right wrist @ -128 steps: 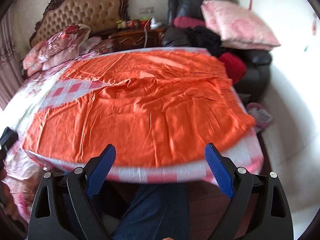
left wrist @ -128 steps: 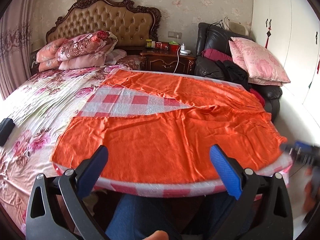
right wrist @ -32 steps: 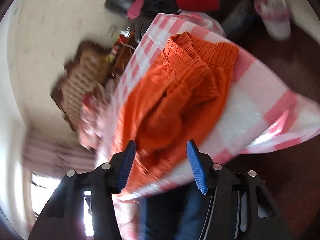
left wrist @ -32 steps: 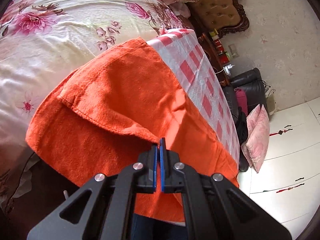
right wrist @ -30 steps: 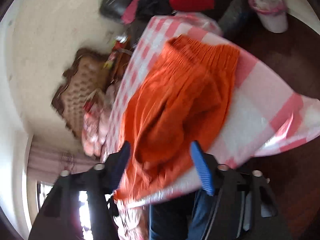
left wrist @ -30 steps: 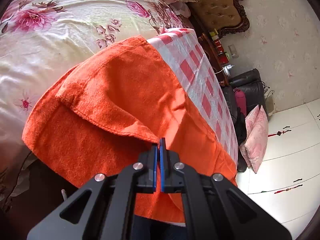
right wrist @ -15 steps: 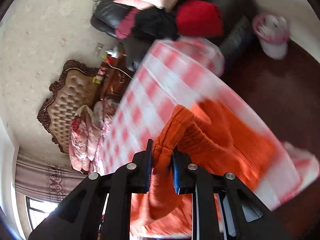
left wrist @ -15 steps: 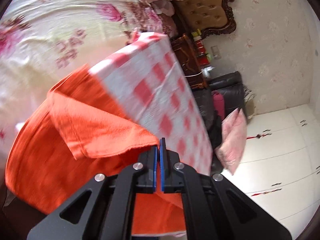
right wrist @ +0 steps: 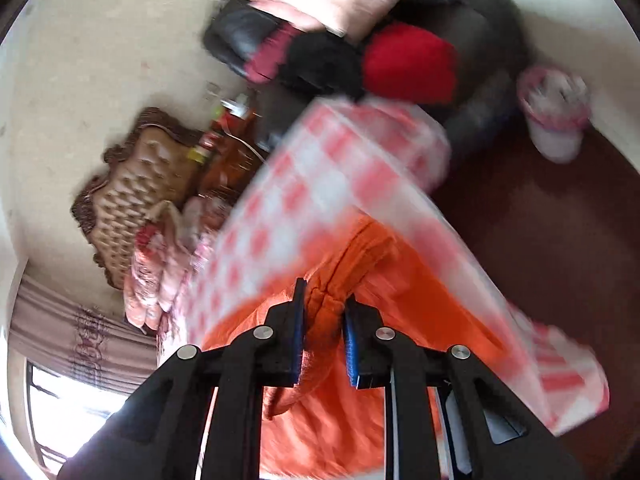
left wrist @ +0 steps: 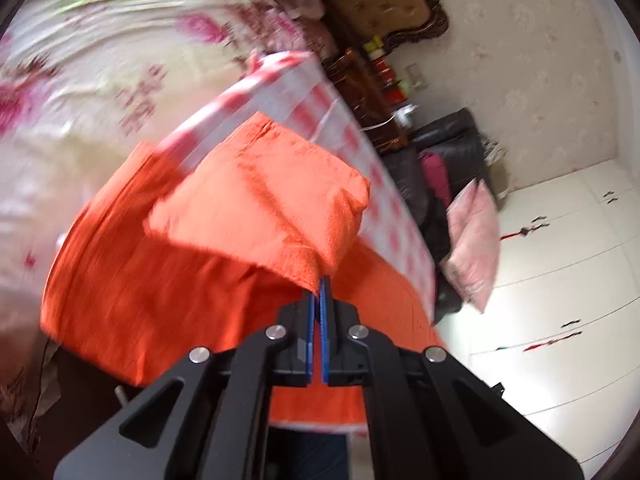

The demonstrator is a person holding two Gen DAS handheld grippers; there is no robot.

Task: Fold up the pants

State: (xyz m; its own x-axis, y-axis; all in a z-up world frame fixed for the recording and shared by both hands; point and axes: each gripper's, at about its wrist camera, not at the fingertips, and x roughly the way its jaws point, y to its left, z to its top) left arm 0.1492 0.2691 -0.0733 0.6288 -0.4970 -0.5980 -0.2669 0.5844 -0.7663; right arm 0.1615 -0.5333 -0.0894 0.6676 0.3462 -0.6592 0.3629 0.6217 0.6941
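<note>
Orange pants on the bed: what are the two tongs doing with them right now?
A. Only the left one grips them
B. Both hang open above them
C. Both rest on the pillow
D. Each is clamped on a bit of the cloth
D: the left tongs pinch an edge of the orange pants, and the right tongs squeeze a bunched fold of them.

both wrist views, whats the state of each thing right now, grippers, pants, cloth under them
left gripper: shut on a corner of the orange pants
right gripper: shut on a bunched edge of the pants
orange pants: partly lifted, one flap turned over the rest, not lying flat
checkered cloth: spread on the bed under the pants
</note>
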